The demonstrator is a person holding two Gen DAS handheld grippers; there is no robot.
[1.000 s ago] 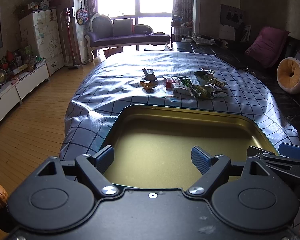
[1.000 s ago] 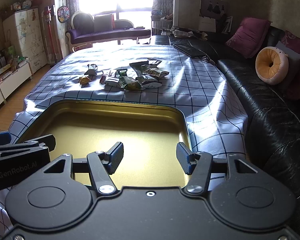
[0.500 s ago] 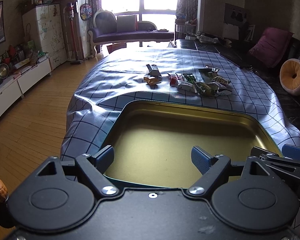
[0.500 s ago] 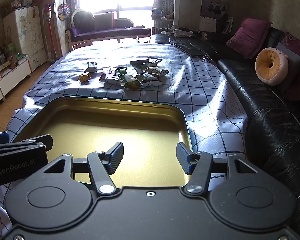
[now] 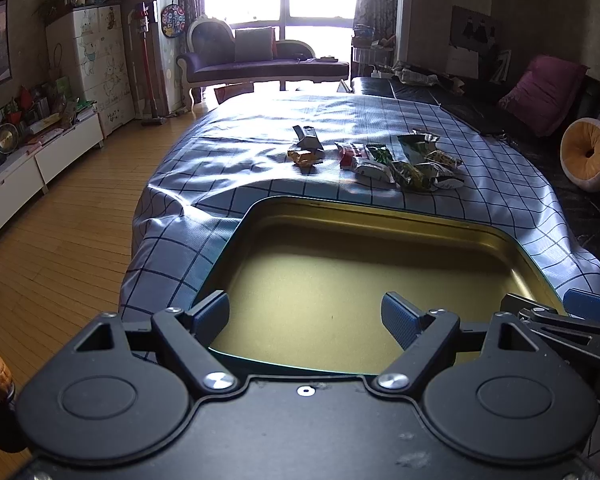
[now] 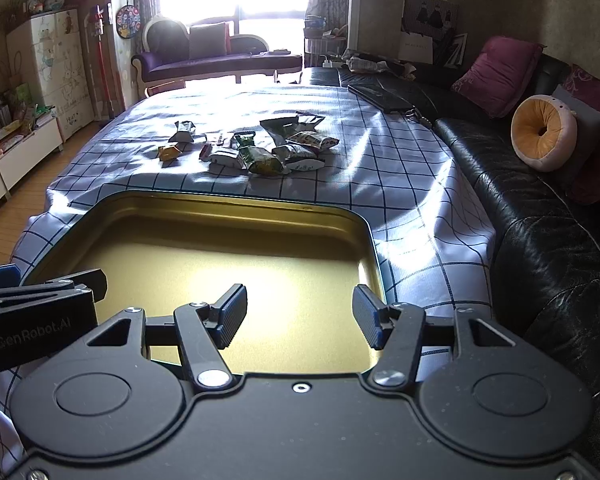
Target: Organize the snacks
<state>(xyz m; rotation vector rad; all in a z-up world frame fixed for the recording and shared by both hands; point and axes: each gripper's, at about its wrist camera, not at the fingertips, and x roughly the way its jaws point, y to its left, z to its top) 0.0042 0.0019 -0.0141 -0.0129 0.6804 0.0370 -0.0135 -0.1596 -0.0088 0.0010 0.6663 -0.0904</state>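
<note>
Gold-coloured metal is filling the foreground: a shallow rectangular tray with rounded corners (image 5: 380,276) is lying on the white tablecloth with a dark blue grid (image 5: 228,168), and we are seeing nothing inside it. We are holding our black left gripper (image 5: 306,316) just above the tray's near edge, its two blue-padded fingers standing wide apart and gripping nothing. We are holding our black right gripper (image 6: 300,314) over the tray's near right part, its jaws likewise spread and empty. In the right wrist view the left gripper is showing at the left edge; in the left wrist view the right gripper is poking in at the right edge, so the two are sitting side by side. Beyond the tray's far rim, apart from it, a loose cluster of small crinkled snack packets (image 5: 404,164) is lying on the cloth, mostly green, white and red wrappers touching one another. A yellow packet (image 5: 302,157) and a grey folded packet (image 5: 309,139) are lying just to the left of that cluster. A black leather sofa (image 6: 540,208) is running along the table's right side.
</note>
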